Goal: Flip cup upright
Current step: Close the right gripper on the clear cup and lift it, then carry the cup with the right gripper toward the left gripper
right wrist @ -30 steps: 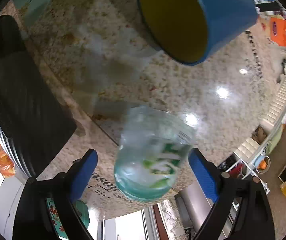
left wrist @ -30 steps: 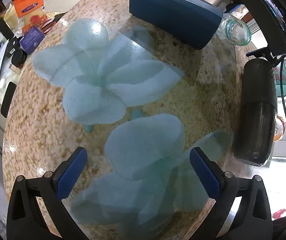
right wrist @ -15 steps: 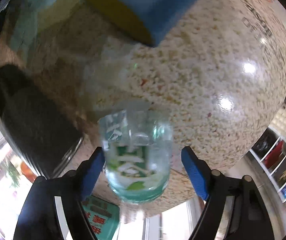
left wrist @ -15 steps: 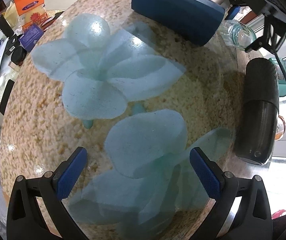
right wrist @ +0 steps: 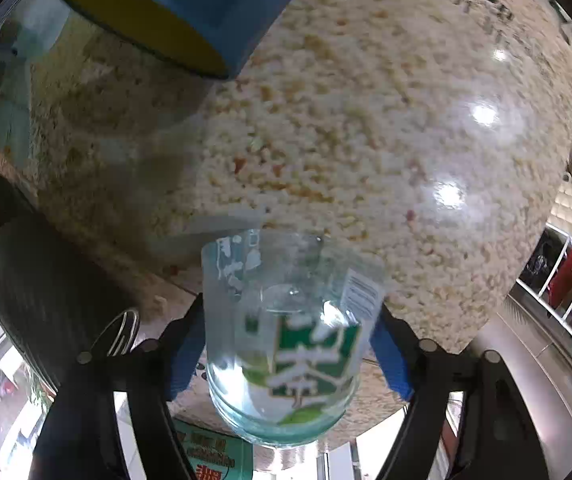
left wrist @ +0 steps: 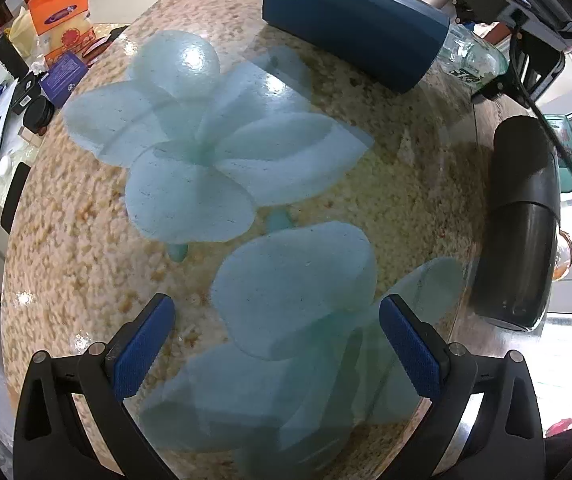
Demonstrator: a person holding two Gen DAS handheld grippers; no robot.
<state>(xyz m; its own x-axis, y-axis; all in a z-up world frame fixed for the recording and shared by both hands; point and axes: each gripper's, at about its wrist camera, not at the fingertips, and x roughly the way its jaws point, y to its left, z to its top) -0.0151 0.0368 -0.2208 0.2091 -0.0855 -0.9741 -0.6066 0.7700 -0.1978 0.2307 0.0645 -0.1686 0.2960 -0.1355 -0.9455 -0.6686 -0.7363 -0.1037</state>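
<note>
While the left hand-held gripper (left wrist: 277,338) hangs over the surface (left wrist: 405,208) with its blue pads (left wrist: 144,346) wide apart and nothing between them, the right hand-held gripper (right wrist: 289,350) is clamped on the cup (right wrist: 286,340). The cup is clear glass with a green and white label and a small barcode sticker. In the right wrist view it sits between the two blue pads (right wrist: 389,360), which press on its sides; its thick base faces the camera and its mouth points away toward the speckled stone. Whether its rim touches the surface cannot be told.

A blue mug (right wrist: 190,12) with a yellow inside lies on its side at the top of the right wrist view, well apart from the cup. In the left wrist view the same mug (left wrist: 355,26) lies at the far edge, and the cup (left wrist: 471,60) shows just beside it, partly hidden behind it. A black bottle (left wrist: 519,224) lies on its side along the right of the surface. Pale teal flower shapes (left wrist: 206,140) spread across the stone under the left hand-held gripper.
</note>
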